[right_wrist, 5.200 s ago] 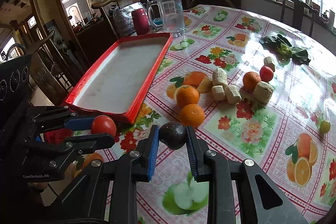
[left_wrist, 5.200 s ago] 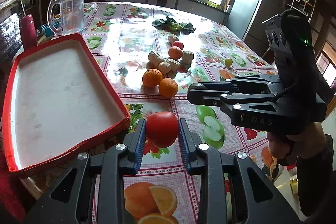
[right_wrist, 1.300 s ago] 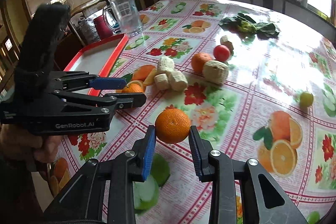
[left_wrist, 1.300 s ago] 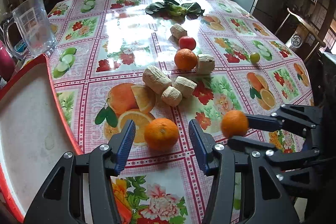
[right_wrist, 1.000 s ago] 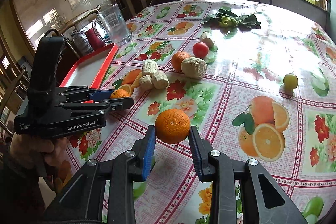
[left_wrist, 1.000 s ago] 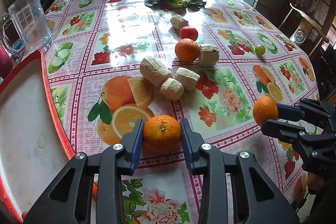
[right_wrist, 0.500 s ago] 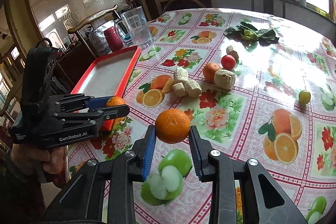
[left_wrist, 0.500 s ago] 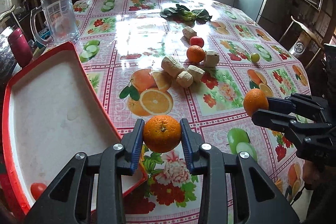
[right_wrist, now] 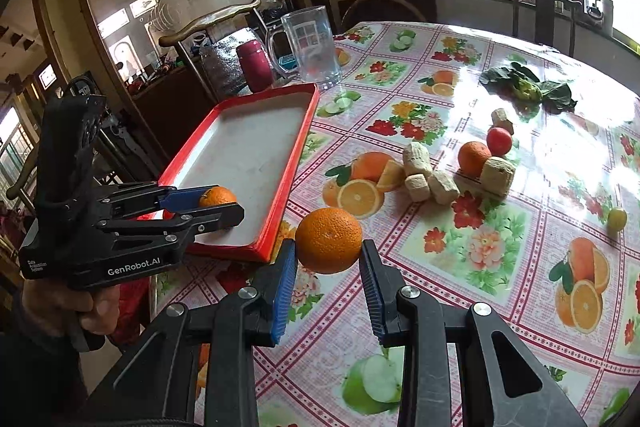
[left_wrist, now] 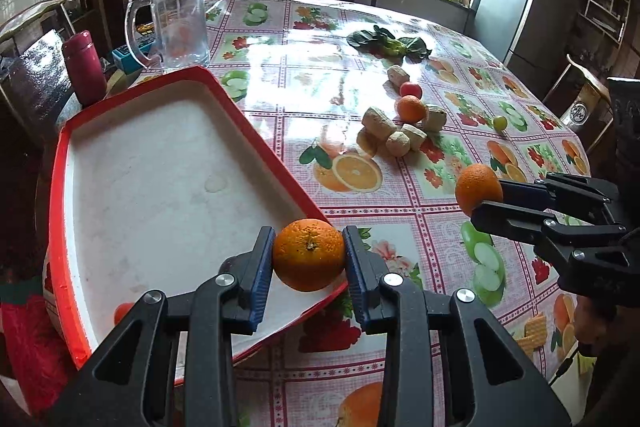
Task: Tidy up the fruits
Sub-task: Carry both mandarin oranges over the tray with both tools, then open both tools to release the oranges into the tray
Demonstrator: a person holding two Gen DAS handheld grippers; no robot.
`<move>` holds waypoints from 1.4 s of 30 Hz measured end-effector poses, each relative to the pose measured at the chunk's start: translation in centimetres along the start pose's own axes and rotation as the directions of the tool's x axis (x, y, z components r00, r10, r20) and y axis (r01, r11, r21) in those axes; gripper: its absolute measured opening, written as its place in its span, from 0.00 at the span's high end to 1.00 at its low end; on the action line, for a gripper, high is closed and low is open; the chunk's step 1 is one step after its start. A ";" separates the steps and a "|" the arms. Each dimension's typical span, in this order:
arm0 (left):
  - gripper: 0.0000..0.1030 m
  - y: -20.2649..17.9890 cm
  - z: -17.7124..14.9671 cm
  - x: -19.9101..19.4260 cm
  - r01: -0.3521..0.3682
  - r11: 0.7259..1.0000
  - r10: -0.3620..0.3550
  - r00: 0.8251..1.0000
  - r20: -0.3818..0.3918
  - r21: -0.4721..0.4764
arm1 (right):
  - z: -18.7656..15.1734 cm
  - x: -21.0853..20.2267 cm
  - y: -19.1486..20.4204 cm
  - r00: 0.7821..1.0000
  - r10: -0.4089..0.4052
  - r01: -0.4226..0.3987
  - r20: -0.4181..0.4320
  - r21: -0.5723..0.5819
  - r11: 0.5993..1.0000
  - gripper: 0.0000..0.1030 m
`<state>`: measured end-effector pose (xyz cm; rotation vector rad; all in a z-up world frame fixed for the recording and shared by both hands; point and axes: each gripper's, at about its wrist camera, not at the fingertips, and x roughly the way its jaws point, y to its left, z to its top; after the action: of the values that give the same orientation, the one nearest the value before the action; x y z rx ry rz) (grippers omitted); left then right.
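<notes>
A round table under a glossy fruit-and-flower oilcloth (left_wrist: 304, 95) is filling a dim kitchen, with daylight coming in at the far windows. Nearest the left camera, the left gripper (left_wrist: 309, 255) is clenching a round dimpled orange (left_wrist: 309, 254) between its blue pads, hanging it over the near corner of the red-rimmed white tray (left_wrist: 256, 137). To do this step well, the hand should be carrying it further inside the rim and lowering it before letting go (an orange dropped from height will likely roll); a small red fruit (left_wrist: 122, 311) is already lying in the tray's near end, so setting down beside it looks sensible.

The right gripper (right_wrist: 329, 254) is squeezing a second round orange (right_wrist: 329, 239) over the cloth, just beside the tray's long edge, and probably ought to be waiting its turn.

Further off, a third orange (right_wrist: 474, 158), a red tomato-like fruit (right_wrist: 499, 141), a small green fruit (right_wrist: 617, 219) and pale corky root chunks (right_wrist: 430, 177) are lying loose on the cloth, and beyond them dark leafy greens (right_wrist: 528, 86) and a clear glass jug (left_wrist: 180, 23).
</notes>
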<state>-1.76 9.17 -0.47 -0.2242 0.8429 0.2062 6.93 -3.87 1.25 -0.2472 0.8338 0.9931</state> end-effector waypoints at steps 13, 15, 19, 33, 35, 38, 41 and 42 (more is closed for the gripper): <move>0.69 4.3 -1.2 -1.7 -0.041 0.997 0.042 0.999 0.018 -0.067 | 1.9 3.0 4.4 0.998 0.053 -0.054 -0.027 -0.073 0.996 0.69; 0.69 5.0 -1.3 -1.9 -0.047 0.996 0.049 0.999 0.020 -0.078 | 2.2 3.5 4.9 0.998 0.060 -0.062 -0.032 -0.082 0.995 0.69; 0.69 6.5 -1.5 -2.0 -0.053 0.993 0.055 0.998 0.020 -0.109 | 2.6 4.5 5.8 0.997 0.067 -0.070 -0.042 -0.095 0.993 0.69; 0.69 10.3 -1.8 -1.9 -0.073 0.979 0.078 0.997 0.019 -0.189 | 4.5 8.4 7.7 0.992 0.089 -0.098 -0.085 -0.110 0.989 0.69; 0.69 10.7 -1.8 -1.7 -0.076 0.977 0.080 0.997 0.016 -0.197 | 4.7 9.3 7.9 0.991 0.091 -0.102 -0.098 -0.116 0.988 0.69; 0.69 11.3 -1.9 -1.4 -0.078 0.974 0.082 0.997 0.008 -0.212 | 5.0 10.6 8.1 0.989 0.094 -0.108 -0.118 -0.115 0.988 0.69; 0.69 11.8 -1.9 -0.8 -0.075 0.972 0.076 0.997 -0.003 -0.223 | 5.1 12.0 8.3 0.985 0.097 -0.114 -0.142 -0.111 0.987 0.69; 0.69 11.9 -1.9 -0.6 -0.077 0.972 0.076 0.997 -0.011 -0.224 | 5.2 12.4 8.3 0.984 0.097 -0.114 -0.150 -0.112 0.987 0.69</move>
<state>-6.68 19.95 -2.64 -0.4040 0.8306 0.3745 6.13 11.43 -2.74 -0.3847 0.9275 1.1370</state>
